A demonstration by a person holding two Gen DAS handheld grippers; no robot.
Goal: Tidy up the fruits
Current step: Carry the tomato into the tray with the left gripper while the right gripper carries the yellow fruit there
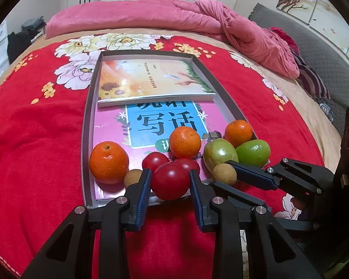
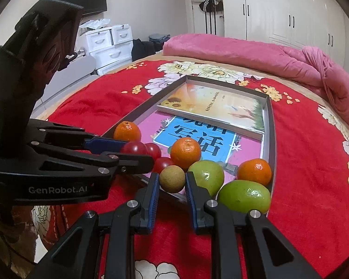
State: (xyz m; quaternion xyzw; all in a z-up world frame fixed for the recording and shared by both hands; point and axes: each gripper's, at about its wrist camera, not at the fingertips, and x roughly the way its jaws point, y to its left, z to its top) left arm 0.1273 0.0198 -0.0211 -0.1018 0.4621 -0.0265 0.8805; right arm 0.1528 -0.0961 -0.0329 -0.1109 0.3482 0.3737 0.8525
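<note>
A shallow grey tray (image 1: 87, 125) lies on the bed, holding two books and fruit at its near end. My left gripper (image 1: 170, 181) is shut on a red tomato (image 1: 170, 181) at the tray's near edge; two more tomatoes (image 1: 154, 160) sit behind it. My right gripper (image 2: 171, 180) is shut on a small brown longan (image 2: 172, 178), which also shows in the left wrist view (image 1: 224, 174). Three oranges (image 1: 109, 161) (image 1: 185, 141) (image 1: 238, 133), two green fruits (image 1: 219, 153) (image 1: 253, 152) and another longan (image 1: 132, 178) lie around them.
The tray sits on a red flowered blanket (image 1: 35, 139). A pink quilt (image 1: 151, 16) is bunched at the far side and right. A sunflower book (image 1: 151, 79) lies over a pink one (image 1: 165, 121). White drawers (image 2: 109, 44) and wardrobes (image 2: 279, 11) stand beyond the bed.
</note>
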